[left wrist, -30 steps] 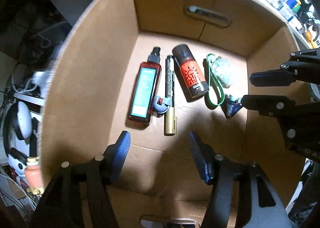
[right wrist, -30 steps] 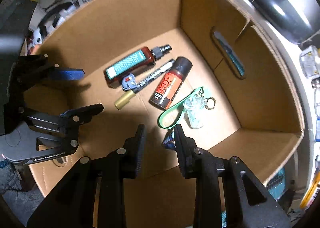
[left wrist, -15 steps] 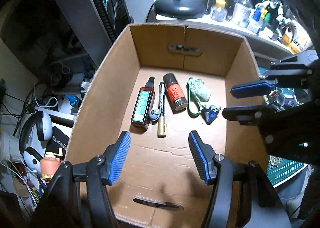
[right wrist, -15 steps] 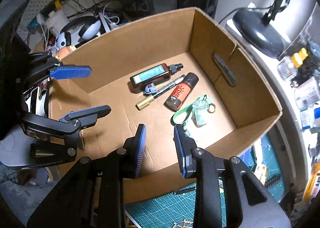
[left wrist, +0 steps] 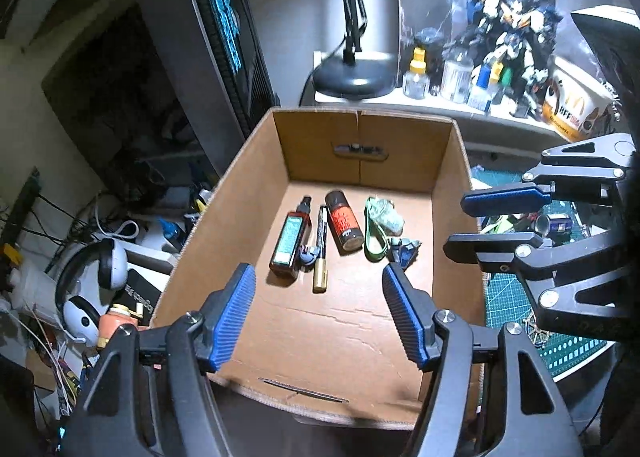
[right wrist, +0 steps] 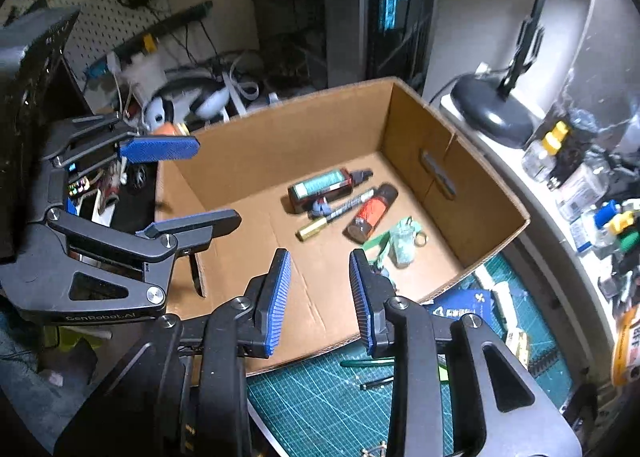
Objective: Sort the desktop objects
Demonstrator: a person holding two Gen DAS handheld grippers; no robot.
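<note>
Above the cardboard box (left wrist: 248,193), the left tool (left wrist: 320,313) and right tool (right wrist: 320,297) hang spread and empty; on its floor lie a brown bottle (left wrist: 291,241), marker (left wrist: 321,249), red can (left wrist: 344,225) and green keychain (left wrist: 380,223) side by side

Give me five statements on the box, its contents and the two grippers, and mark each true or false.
1. Both grippers are empty. True: the left gripper and the right gripper stand open with nothing between their fingers.
2. The red spray can stands upright. False: it lies on its side on the floor of the cardboard box.
3. The gold-capped marker lies between the brown spray bottle and the red can. True.
4. The green strap hangs over the box's rim. False: it lies inside, on the floor.
5. The box's flaps are shut. False: the top is open.
</note>
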